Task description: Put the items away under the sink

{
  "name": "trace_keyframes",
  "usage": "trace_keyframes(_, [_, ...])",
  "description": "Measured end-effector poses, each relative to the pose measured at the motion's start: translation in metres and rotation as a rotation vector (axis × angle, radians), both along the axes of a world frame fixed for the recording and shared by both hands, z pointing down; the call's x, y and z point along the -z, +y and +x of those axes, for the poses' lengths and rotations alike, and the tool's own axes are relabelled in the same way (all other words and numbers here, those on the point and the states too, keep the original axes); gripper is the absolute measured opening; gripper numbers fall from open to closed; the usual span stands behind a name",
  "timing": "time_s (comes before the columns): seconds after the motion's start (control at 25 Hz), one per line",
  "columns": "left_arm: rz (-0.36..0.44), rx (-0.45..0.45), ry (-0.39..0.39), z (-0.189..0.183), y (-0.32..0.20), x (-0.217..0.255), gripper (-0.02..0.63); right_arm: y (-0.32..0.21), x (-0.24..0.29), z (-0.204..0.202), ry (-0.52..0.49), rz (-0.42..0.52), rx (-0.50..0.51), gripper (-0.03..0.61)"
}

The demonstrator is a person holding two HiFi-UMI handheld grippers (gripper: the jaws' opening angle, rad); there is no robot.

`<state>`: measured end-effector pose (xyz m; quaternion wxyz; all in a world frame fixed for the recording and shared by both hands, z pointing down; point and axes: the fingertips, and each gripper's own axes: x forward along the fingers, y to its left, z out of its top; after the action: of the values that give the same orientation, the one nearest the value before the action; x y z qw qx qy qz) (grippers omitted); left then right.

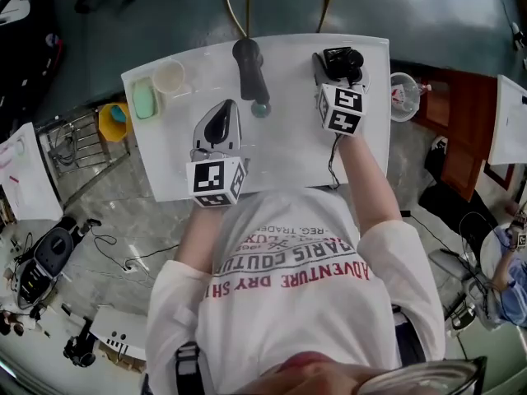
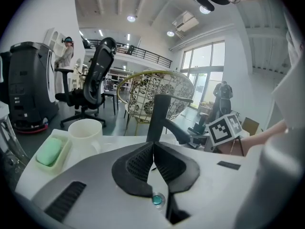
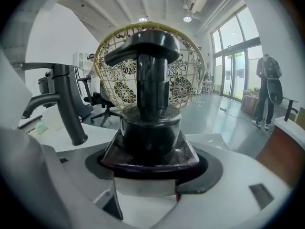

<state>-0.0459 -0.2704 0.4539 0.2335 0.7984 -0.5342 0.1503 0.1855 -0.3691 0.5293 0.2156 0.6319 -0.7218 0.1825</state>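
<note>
1. Head view: I see the white sink top (image 1: 288, 151) and its black faucet (image 1: 249, 68).
2. My right gripper (image 1: 339, 72) clamps the dark pump bottle (image 3: 150, 128) standing at the top's far right.
3. My left gripper (image 2: 153, 163) is pinched together and empty.
4. Cup (image 1: 169, 77) and green soap (image 1: 145, 100) sit at far left.

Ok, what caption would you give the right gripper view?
Right gripper shut on a dark pump bottle on the white sink top, black tap to its left, wicker chair behind.

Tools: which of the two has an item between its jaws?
The right tool: it is closed around the base of the dark pump bottle. The left tool has its jaws pressed together with nothing between them.
</note>
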Motion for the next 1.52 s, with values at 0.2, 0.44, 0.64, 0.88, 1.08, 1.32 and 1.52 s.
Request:
trace_keyframes(0.2, [0.025,0.037,0.009,0.004,0.014,0.012,0.023,0.038,0.019,0.000,-0.017,0.004,0.056,0.377])
trace_keyframes(0.44, [0.066,0.088,0.000,0.015,0.043,0.024,0.023,0.079,0.039,-0.001,-0.046,0.015,0.148,0.378])
trace_keyframes(0.64, [0.108,0.160,-0.008,0.011,0.083,0.045,0.023,0.119,0.060,-0.015,-0.080,0.031,0.245,0.377])
trace_keyframes(0.88, [0.113,0.282,-0.019,-0.022,0.135,0.050,0.023,0.165,0.068,-0.058,-0.128,0.031,0.377,0.378])
trace_keyframes(1.08, [0.111,0.346,-0.017,-0.045,0.190,0.047,0.023,0.213,0.063,-0.095,-0.130,0.019,0.467,0.377])
trace_keyframes(1.32, [0.122,0.388,0.046,-0.055,0.284,0.058,0.023,0.288,0.063,-0.125,-0.131,0.026,0.536,0.377])
trace_keyframes(1.52, [0.142,0.407,0.002,-0.072,0.357,0.052,0.023,0.352,0.055,-0.151,-0.121,0.037,0.581,0.378])
